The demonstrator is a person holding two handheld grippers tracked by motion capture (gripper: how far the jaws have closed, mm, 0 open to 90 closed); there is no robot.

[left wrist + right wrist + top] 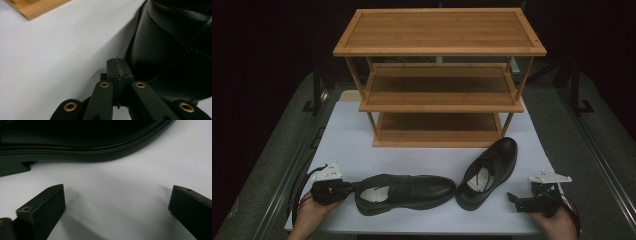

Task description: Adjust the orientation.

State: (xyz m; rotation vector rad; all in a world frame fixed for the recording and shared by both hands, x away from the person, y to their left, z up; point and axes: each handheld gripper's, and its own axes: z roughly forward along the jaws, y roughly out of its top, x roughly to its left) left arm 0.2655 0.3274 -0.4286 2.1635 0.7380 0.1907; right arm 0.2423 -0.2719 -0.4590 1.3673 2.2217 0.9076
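Observation:
Two black leather dress shoes lie on the white tabletop [412,157]. The left shoe [407,192] lies sideways with its toe to the right. My left gripper [350,189] is at its heel, shut with nothing between the jaws. In the left gripper view the closed tips [117,68] sit right beside the shoe's heel [170,50]. The right shoe [489,170] is angled, toe toward the far right. My right gripper [514,201] is open just right of its heel. In the right gripper view the gripper [117,203] faces that shoe's sole edge [75,150] across a gap.
A three-tier bamboo shoe rack [439,75] stands at the back of the table, its shelves bare; one corner [35,7] appears in the left gripper view. Bare white surface lies between the rack and the shoes. Dark floor surrounds the table.

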